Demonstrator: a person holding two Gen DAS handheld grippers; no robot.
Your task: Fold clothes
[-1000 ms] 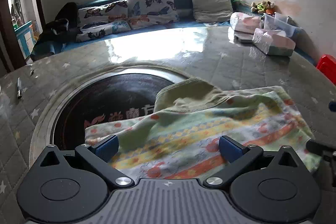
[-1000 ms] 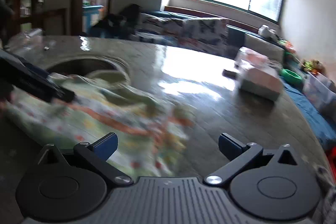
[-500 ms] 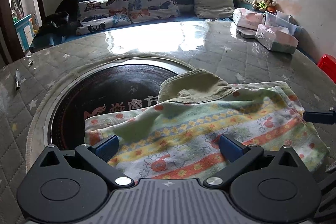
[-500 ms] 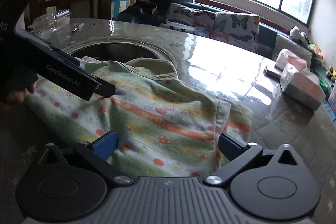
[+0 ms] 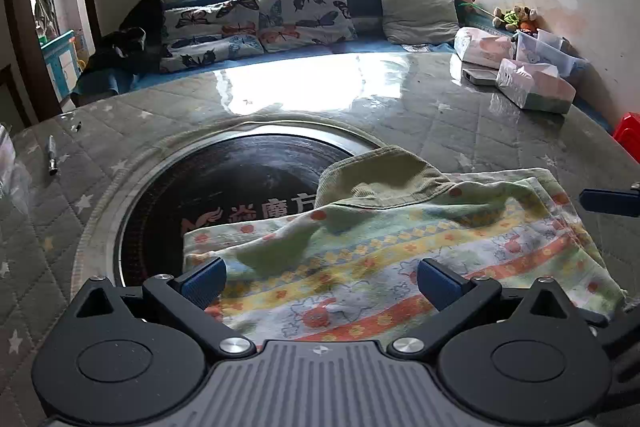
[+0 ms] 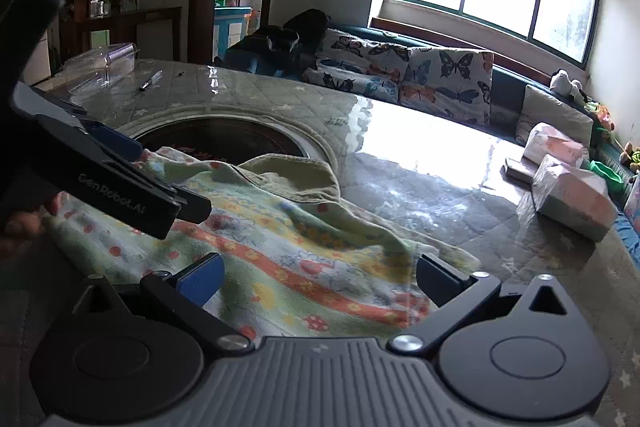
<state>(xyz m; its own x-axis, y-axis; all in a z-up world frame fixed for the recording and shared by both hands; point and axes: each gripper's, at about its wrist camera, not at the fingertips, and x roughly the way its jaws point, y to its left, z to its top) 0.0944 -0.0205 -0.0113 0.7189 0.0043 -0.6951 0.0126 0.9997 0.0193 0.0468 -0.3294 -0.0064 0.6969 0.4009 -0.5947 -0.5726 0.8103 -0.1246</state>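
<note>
A child's garment (image 5: 360, 251) with pale green, yellow and orange patterned stripes and an olive ribbed collar lies rumpled on the quilted table, partly over a dark round inset plate (image 5: 224, 187). It also shows in the right wrist view (image 6: 288, 243). My left gripper (image 5: 320, 279) is open, hovering just above the garment's near edge; it appears from the side in the right wrist view (image 6: 152, 183). My right gripper (image 6: 318, 277) is open above the garment's right part; one of its fingertips (image 5: 608, 201) shows in the left wrist view.
Tissue packs and boxes (image 5: 532, 87) sit at the table's far right. A pen (image 5: 52, 155) lies at the left. A clear plastic box (image 6: 100, 67) stands at the far left corner. A bench with butterfly cushions (image 5: 280, 15) runs behind the table.
Both grippers have drawn back and steadied over the garment. The right gripper swung left to face it. The garment lies flatter than a second ago.
</note>
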